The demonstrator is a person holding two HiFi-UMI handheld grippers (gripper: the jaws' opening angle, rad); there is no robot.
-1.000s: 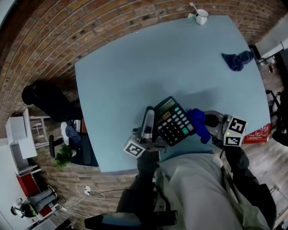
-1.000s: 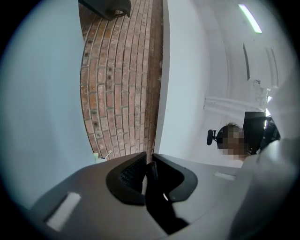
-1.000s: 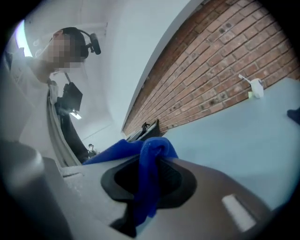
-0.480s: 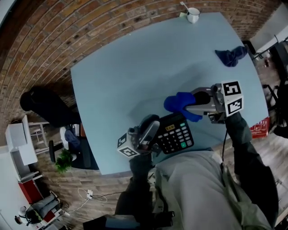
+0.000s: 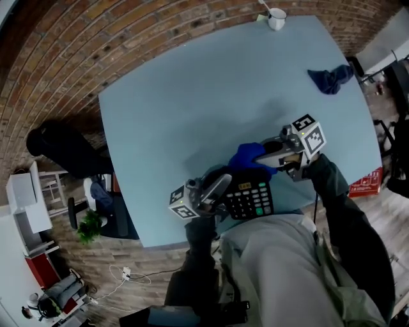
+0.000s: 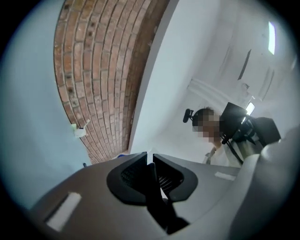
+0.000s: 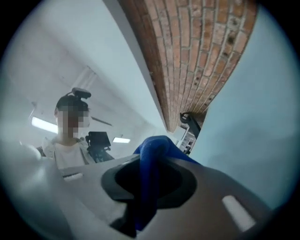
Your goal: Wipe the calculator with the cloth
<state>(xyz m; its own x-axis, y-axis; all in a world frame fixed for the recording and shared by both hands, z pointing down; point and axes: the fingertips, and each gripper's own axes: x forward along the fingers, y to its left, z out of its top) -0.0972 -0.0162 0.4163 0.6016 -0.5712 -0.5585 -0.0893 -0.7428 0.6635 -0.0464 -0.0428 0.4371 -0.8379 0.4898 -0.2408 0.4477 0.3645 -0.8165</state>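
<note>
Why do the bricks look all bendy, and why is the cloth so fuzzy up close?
Head view: the wide lens bows the brickwork and the table edges. Left gripper view: same curving, dark round border. Right gripper view: the blue cloth sits too near the lens, so it blurs; brick farther off stays sharper.

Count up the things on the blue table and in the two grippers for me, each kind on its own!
Cloths: 2, the bright blue cloth in the right gripper and the dark blue cloth on the table
Calculators: 1, the calculator in the left gripper
Mugs: 1, the white mug
Total: 4
</note>
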